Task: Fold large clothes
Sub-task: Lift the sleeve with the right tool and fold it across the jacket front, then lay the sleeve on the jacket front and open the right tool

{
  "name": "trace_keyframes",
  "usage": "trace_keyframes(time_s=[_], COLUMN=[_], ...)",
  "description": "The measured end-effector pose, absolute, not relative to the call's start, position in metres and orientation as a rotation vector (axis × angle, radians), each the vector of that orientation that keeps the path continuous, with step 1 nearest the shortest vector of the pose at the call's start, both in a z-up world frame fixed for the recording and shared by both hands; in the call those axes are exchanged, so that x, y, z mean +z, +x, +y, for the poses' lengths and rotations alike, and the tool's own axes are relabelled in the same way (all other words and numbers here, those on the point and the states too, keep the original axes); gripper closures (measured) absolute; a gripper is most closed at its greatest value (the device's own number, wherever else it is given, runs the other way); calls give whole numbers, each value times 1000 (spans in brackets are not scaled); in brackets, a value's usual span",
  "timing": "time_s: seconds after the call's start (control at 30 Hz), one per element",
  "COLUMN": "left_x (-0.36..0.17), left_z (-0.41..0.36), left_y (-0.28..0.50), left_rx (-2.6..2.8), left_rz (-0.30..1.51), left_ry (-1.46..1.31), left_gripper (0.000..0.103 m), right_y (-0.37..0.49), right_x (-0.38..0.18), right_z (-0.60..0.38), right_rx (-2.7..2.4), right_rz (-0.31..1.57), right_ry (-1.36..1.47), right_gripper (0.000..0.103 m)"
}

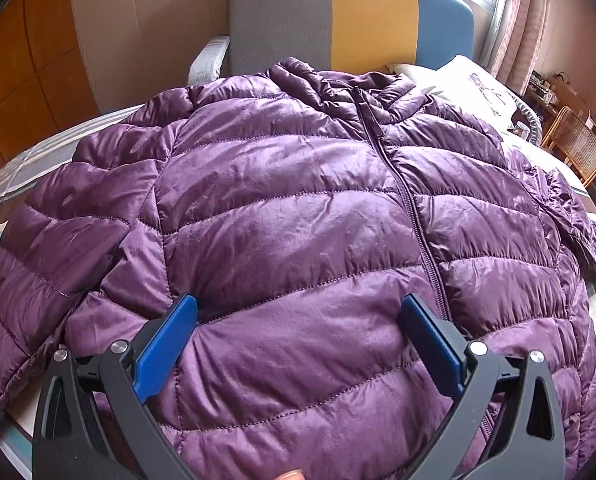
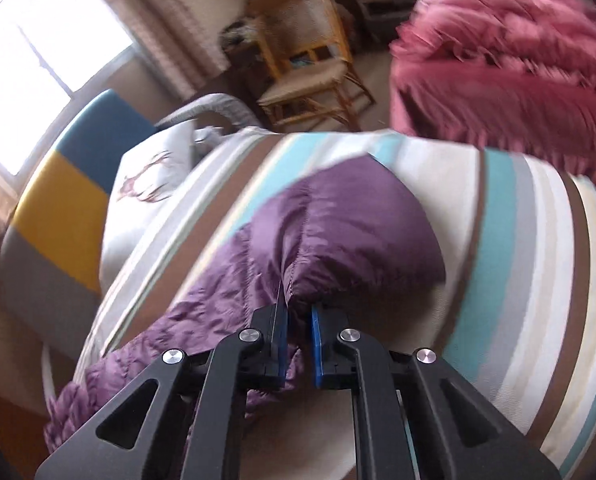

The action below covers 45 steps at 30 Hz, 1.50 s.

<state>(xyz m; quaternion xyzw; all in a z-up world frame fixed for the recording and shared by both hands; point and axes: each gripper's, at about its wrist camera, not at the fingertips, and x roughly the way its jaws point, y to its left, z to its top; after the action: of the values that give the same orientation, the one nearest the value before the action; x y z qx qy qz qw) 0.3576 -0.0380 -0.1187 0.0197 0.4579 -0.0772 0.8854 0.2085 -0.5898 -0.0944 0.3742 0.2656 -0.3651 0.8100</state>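
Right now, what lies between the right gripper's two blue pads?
A pinched fold of the purple jacket, clamped in the right gripper; the right wrist view shows it.

Bedroom. Bed [image 1: 2, 184] under striped sheet in cream, teal, brown, grey. Headboard [image 1: 350, 16] panelled grey, yellow, blue. Bright window [image 2: 30, 60] behind it, pale curtains [image 1: 526, 20] beside. White deer-print pillow [image 2: 150, 176] near headboard. Wooden cane-seat chair [image 2: 310, 80] beyond bed. Wood-panelled wardrobe [image 1: 22, 80] at far side.
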Motion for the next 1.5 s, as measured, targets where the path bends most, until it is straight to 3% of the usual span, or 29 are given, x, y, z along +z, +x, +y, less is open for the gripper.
trace_keyframes(time_s=[0.4,0.83,0.93,0.97,1.0,1.07,1.33,1.5], left_x=[-111,-95,-93,-92,-91,-91,-85,-79], left_z=[-29,-4,2,5,6,8,-9,-18], left_y=[351,333,331,331,331,333,333,331], left_rx=[-198,-216,-208,-217,-227,-244,-341,-397], left_rz=[970,922,923,925,929,937,947,947], left_ry=[7,-36,-60,-72,-85,-109,-172,-253], left_gripper=[2,3,6,8,12,17,21,11], right_y=[300,342,340,341,340,333,302,282], right_x=[-25,-72,-80,-82,-83,-83,-79,-82], right_z=[-425,-243,-226,-223,-221,-220,-232,-257], right_rx=[-285,101,148,154,164,166,194,138], right_rz=[598,814,836,838,842,837,812,806], right_ry=[365,231,240,248,264,279,330,357], right_gripper=[96,96,89,81,66,46,46,46])
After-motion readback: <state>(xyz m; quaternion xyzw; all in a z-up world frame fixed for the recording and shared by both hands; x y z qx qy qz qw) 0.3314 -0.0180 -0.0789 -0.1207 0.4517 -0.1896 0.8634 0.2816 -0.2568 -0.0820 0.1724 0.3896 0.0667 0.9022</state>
